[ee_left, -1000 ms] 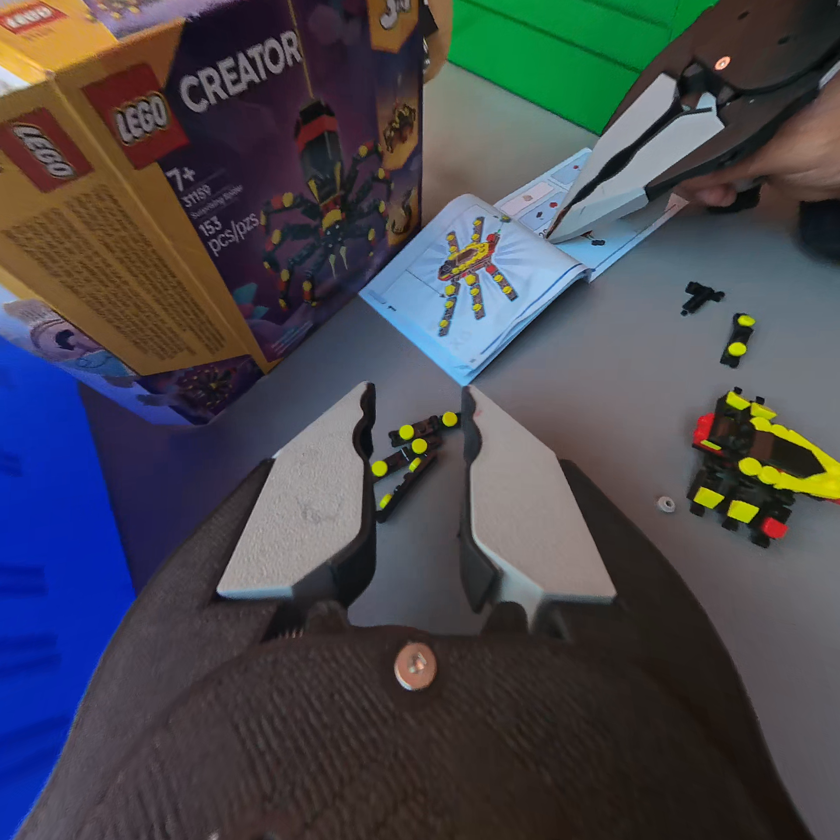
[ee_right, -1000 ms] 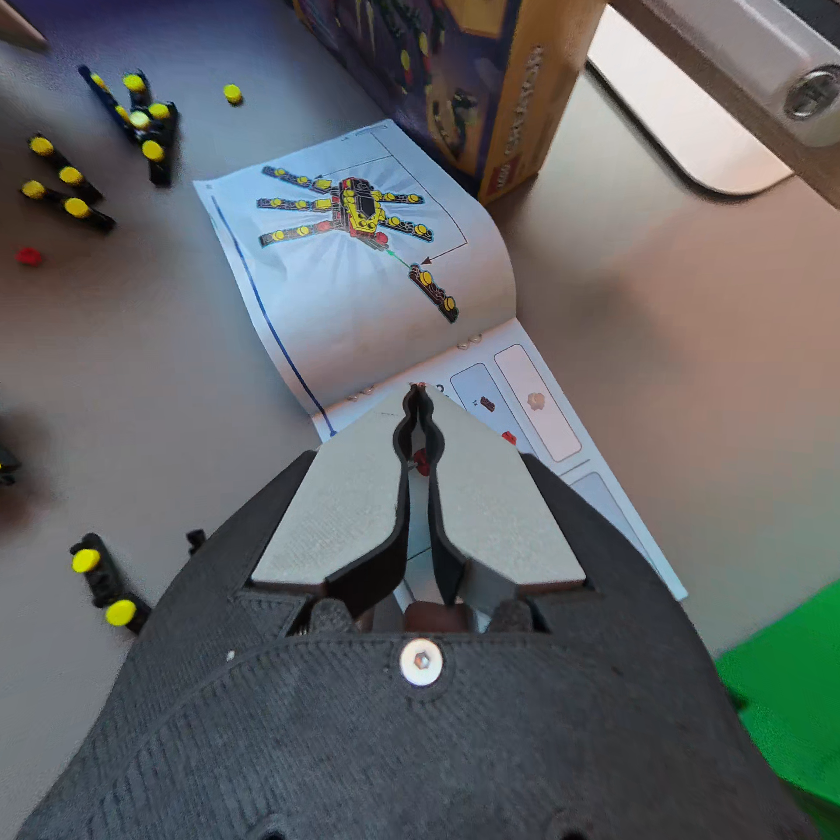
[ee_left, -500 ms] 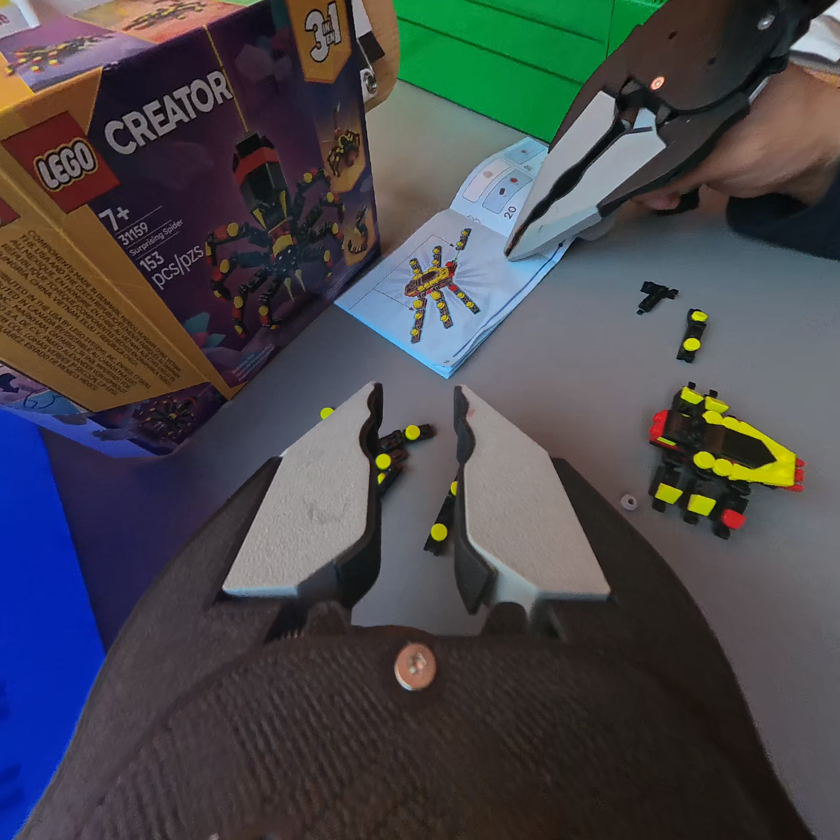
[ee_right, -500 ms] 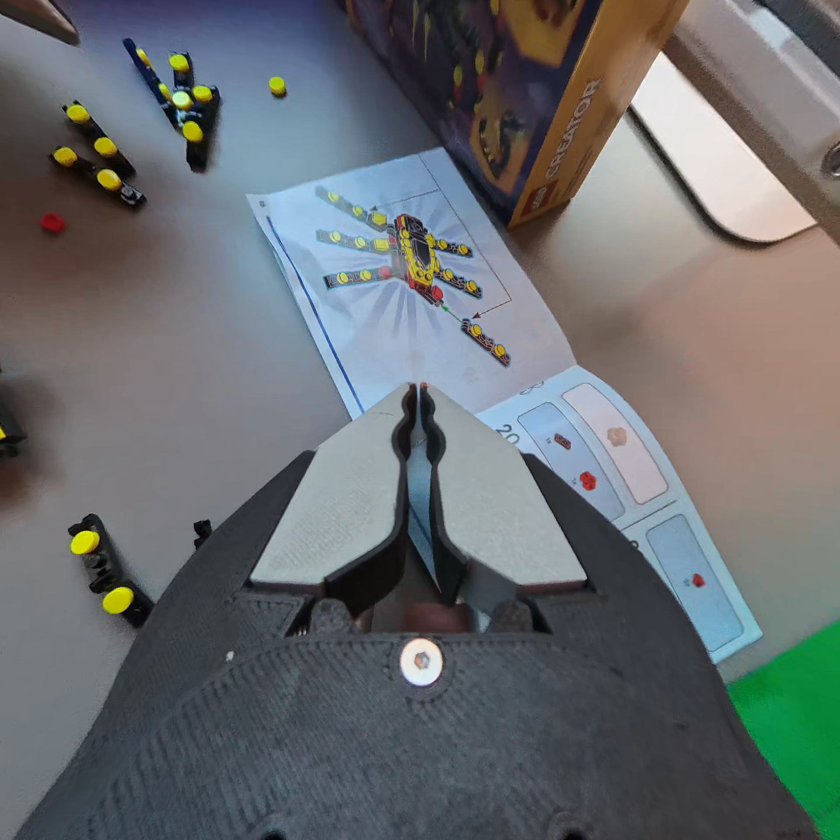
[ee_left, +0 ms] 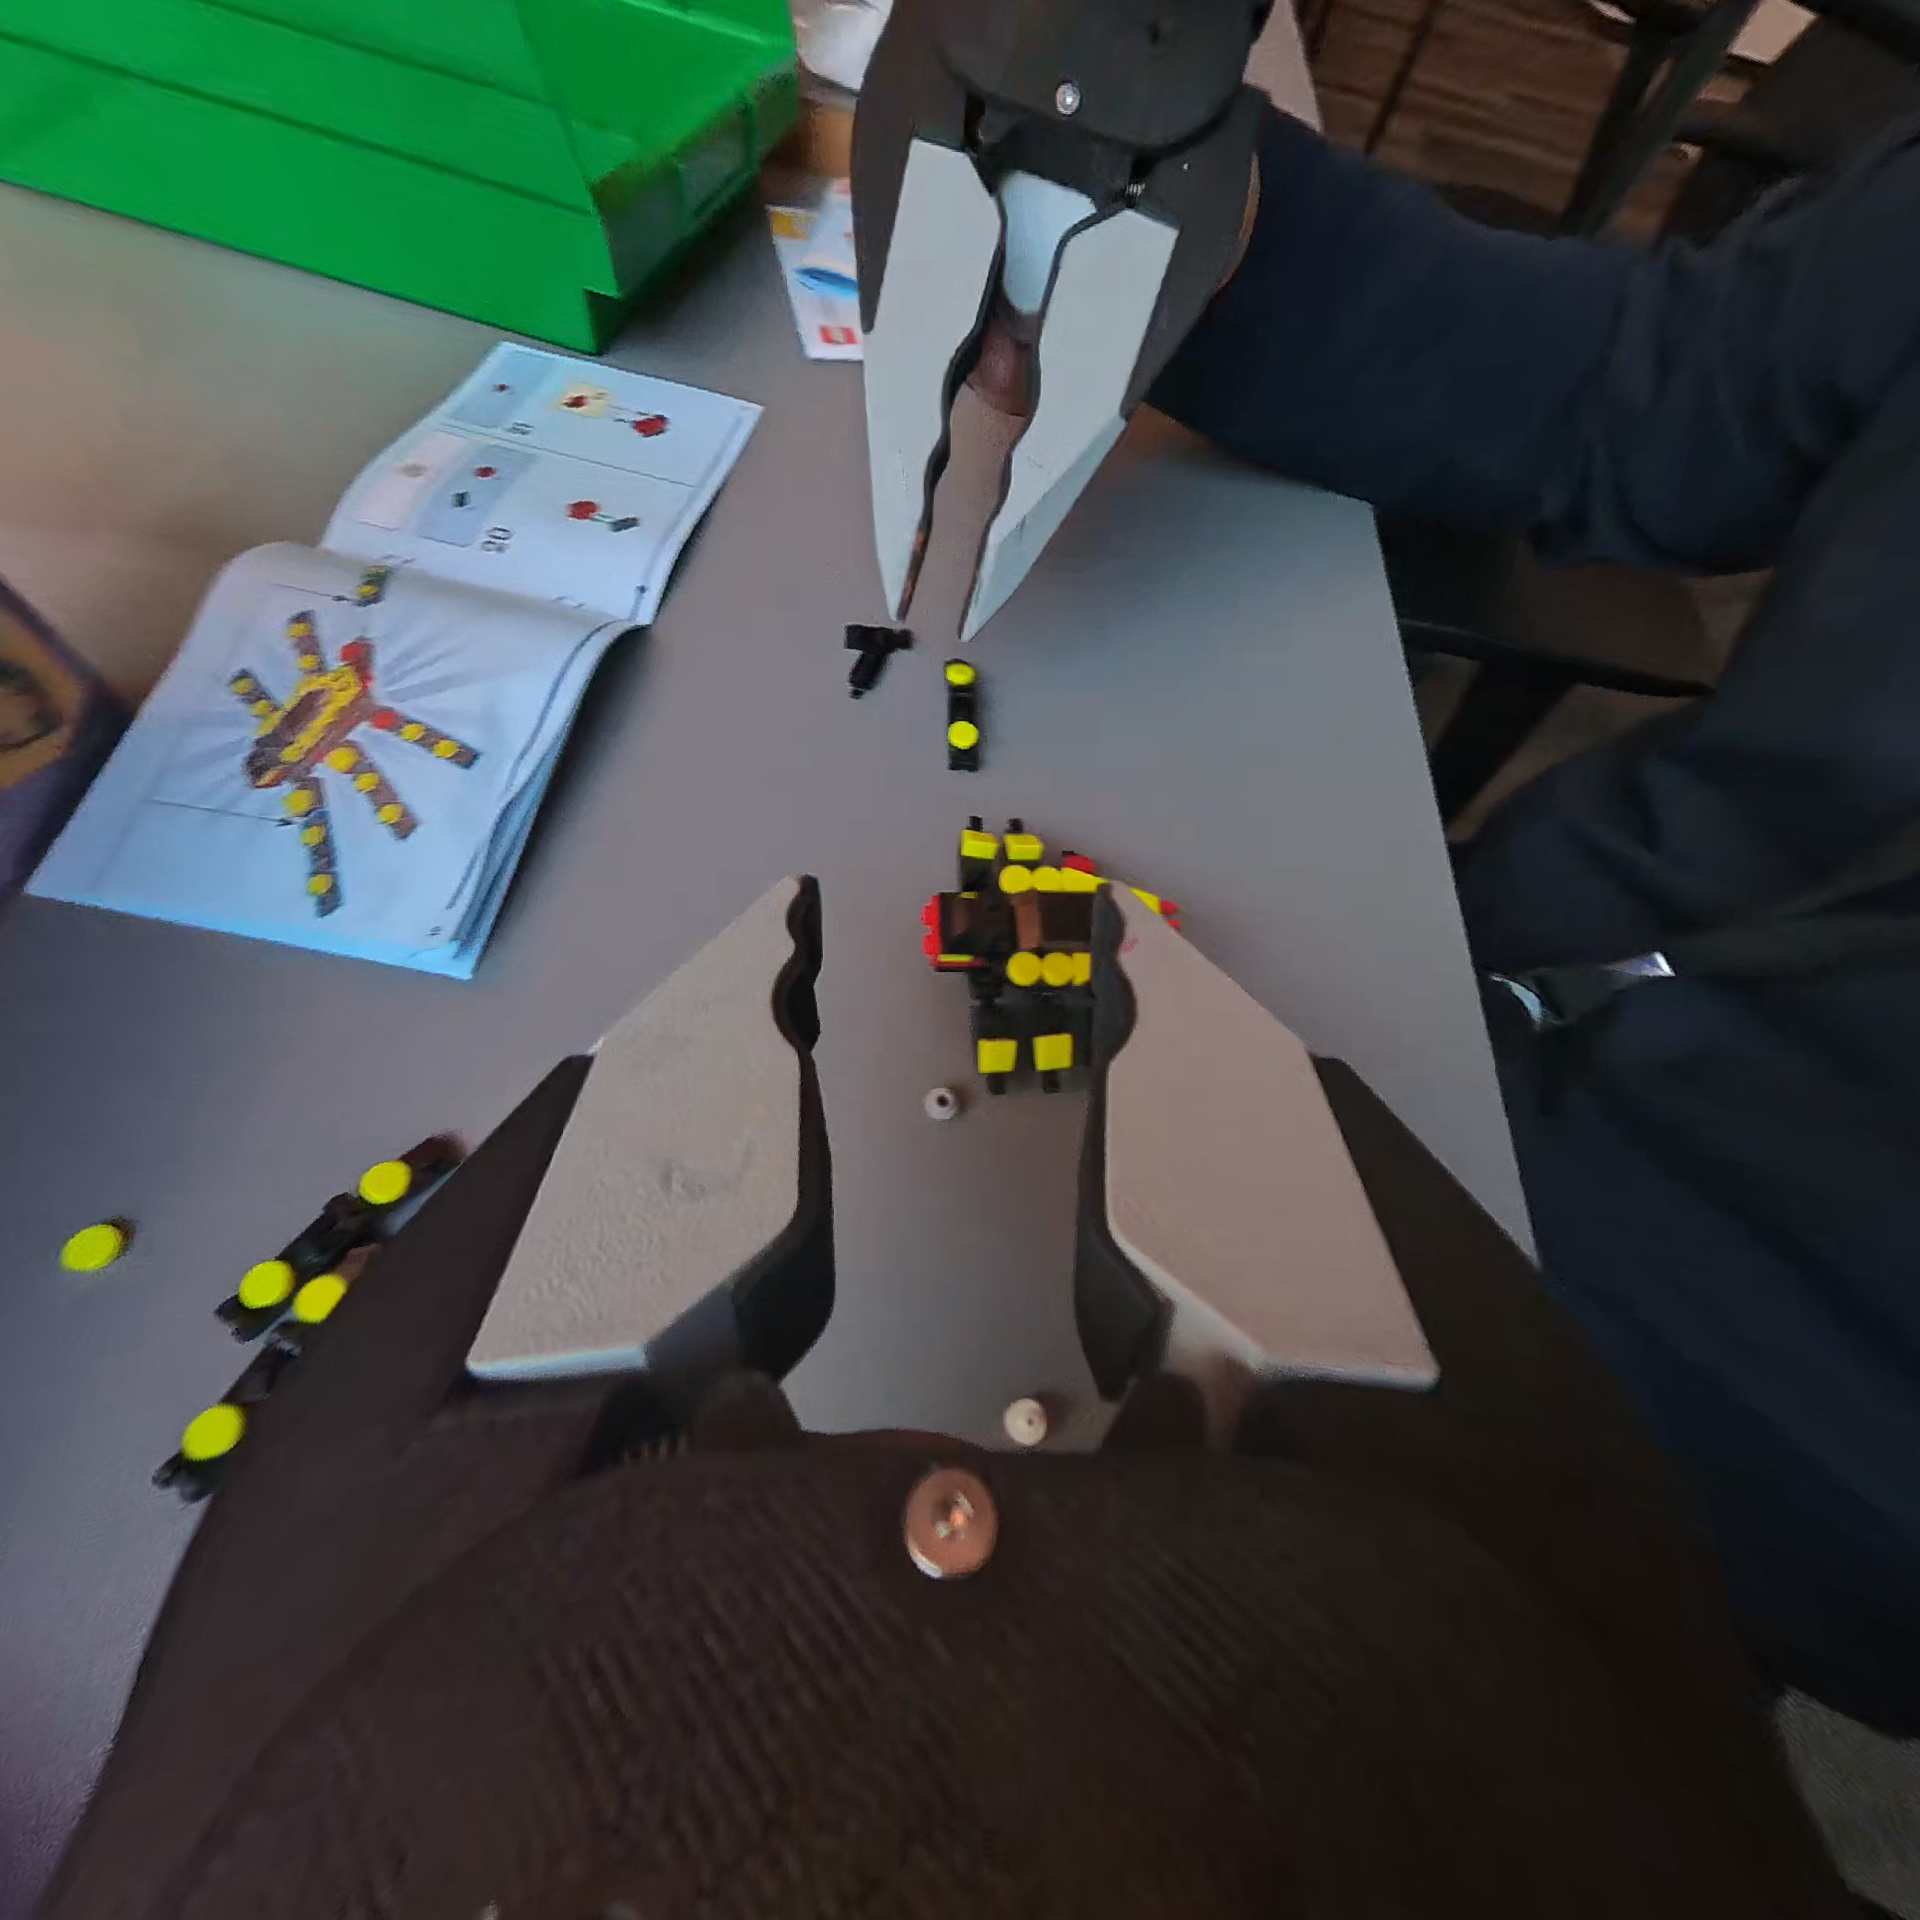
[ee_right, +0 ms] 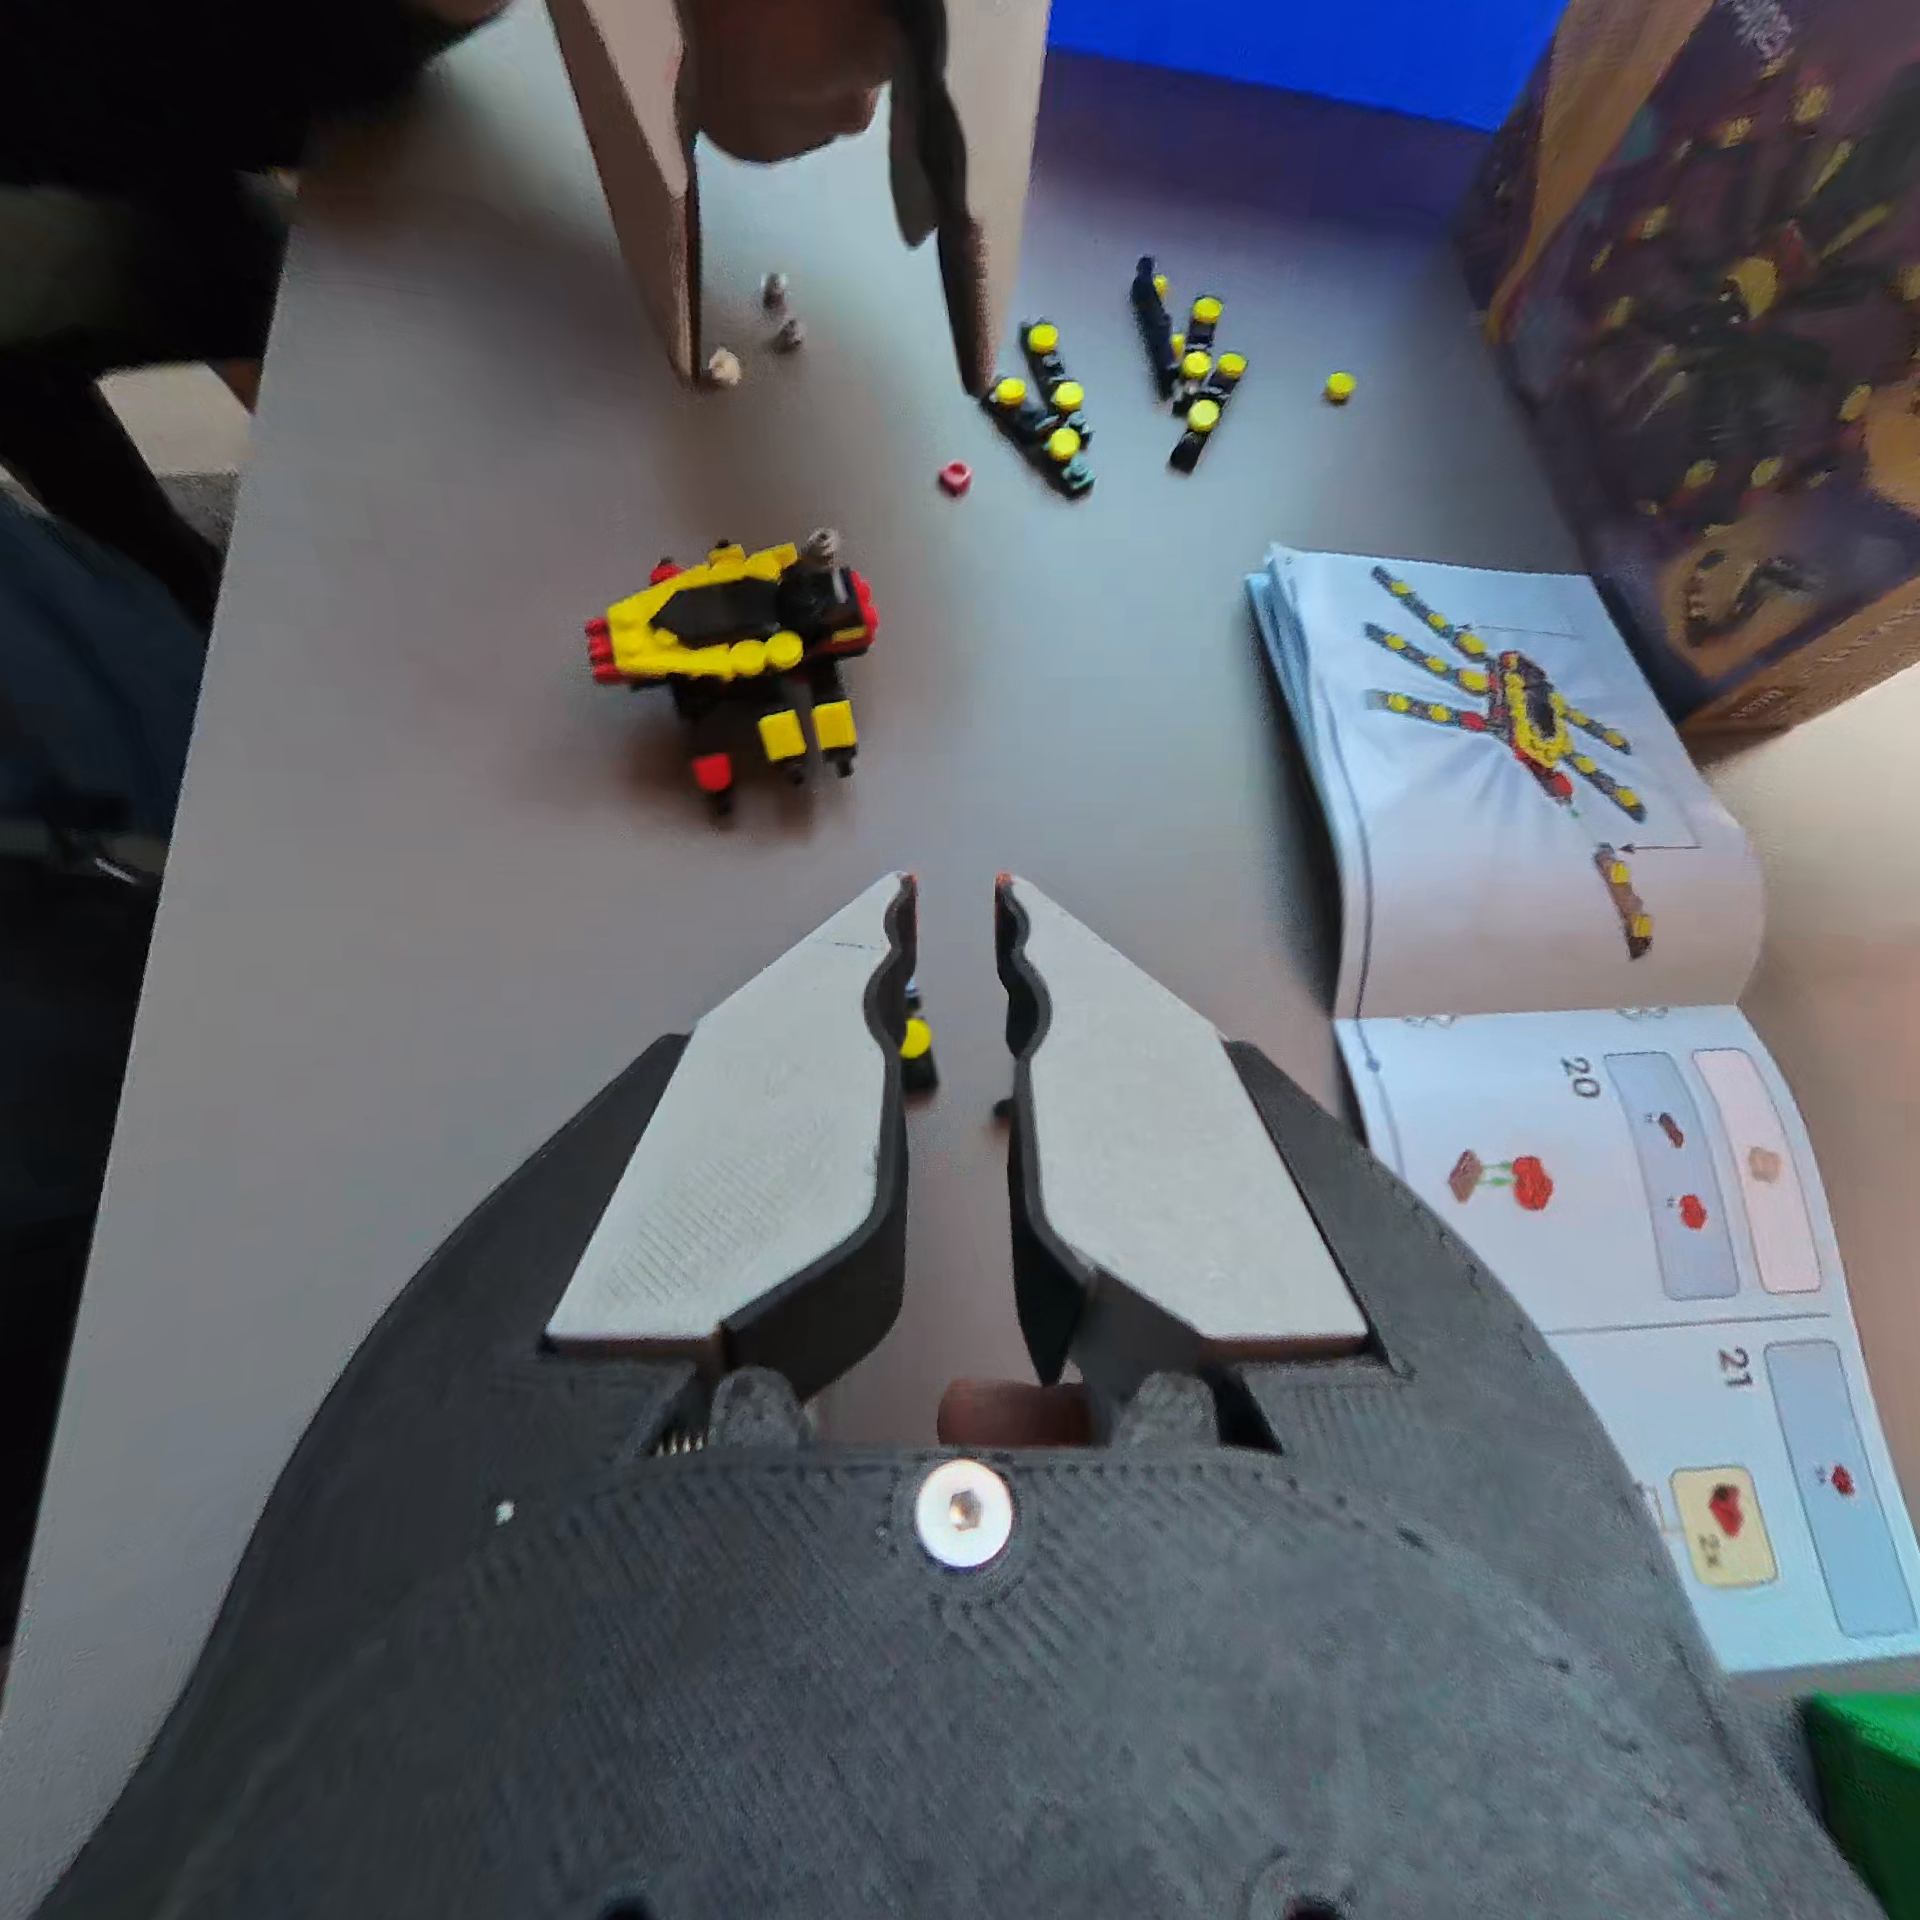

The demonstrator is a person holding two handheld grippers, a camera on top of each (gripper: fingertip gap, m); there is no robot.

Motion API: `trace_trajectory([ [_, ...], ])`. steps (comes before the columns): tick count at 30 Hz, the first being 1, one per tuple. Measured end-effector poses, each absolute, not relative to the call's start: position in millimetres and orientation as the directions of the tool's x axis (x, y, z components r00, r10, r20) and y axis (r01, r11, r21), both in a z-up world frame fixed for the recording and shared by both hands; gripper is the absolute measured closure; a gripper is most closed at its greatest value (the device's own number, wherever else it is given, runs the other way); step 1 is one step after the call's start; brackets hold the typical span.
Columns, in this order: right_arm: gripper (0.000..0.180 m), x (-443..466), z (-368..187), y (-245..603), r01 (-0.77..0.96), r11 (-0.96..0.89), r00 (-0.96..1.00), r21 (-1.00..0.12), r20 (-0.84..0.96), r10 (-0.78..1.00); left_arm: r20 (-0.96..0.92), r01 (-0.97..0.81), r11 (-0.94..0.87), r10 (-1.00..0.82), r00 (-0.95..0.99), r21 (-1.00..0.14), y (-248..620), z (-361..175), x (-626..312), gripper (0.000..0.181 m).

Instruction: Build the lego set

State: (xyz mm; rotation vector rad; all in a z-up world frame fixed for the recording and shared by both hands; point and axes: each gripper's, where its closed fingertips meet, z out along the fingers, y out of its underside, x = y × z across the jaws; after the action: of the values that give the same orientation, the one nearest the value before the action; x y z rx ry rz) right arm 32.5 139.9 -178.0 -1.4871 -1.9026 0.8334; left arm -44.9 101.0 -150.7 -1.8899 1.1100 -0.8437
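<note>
Left claw (ee_left: 961, 935): fingers wide apart, nothing held, low over the grey table (ee_left: 675, 1039). The yellow-and-black spider body (ee_left: 1029, 956) sits in the gap, hard against the right finger; whether it touches, cannot tell. A small grey stud (ee_left: 940, 1102) lies just near of it

Right claw (ee_right: 951, 904): fingers slightly apart, empty, tips down over a black leg piece with yellow studs (ee_left: 962, 712). A small black connector (ee_left: 873, 649) lies just left of that tip

Further out: loose leg pieces (ee_right: 1122, 384) on the left, one stray red stud (ee_right: 954, 478), open instruction booklet (ee_left: 416, 665) far left, green bin (ee_left: 416, 135) beyond it

Risks, as judged:
- Left claw closes off-centre, body twists or skids, since only one finger is near it
- Squeeze on stacked bricks could pop some off
- Right tip could nudge the connector away while closing on the leg
- Both views blurred, so aim is unsure
</note>
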Motion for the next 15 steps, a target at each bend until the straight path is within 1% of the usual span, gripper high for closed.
trace_trajectory([
  [1,0.167,37.6,-182.0,135.3,0.621,0.199,-0.213,-0.759,0.081,0.974,0.163,-0.405,-0.324,-0.909,0.384,-0.855,97.0,-153.1,-41.8,0.13],
  [4,0.166,46.8,-191.0,130.1,0.63,0.195,-0.198,-0.752,0.087,0.976,0.181,-0.451,-0.333,-0.92,0.347,-0.828,86.4,-162.7,-31.9,0.125],
  [7,0.162,47.5,-202.0,131.3,0.655,0.197,-0.193,-0.729,0.091,0.977,0.193,-0.498,-0.334,-0.929,0.315,-0.8,74.7,-171.8,-19.7,0.115],
  [10,0.159,42.5,-209.3,134.8,0.663,0.222,-0.193,-0.715,0.124,0.973,0.17,-0.542,-0.335,-0.928,0.331,-0.77,71.8,-181.9,-10.4,0.106],
  [11,0.159,41.3,-212.0,133.5,0.666,0.226,-0.203,-0.711,0.119,0.972,0.157,-0.554,-0.337,-0.925,0.347,-0.761,73.1,-185.5,-8.7,0.101],
  [12,0.16,39.9,-214.1,132.0,0.666,0.225,-0.212,-0.711,0.109,0.971,0.141,-0.569,-0.337,-0.922,0.361,-0.75,74.8,-189.8,-8.0,0.099],
  [15,0.175,36.4,-215.5,127.7,0.658,0.207,-0.227,-0.724,0.071,0.971,0.039,-0.65,-0.306,-0.919,0.392,-0.695,81.0,-207.7,-12.7,0.099],
])
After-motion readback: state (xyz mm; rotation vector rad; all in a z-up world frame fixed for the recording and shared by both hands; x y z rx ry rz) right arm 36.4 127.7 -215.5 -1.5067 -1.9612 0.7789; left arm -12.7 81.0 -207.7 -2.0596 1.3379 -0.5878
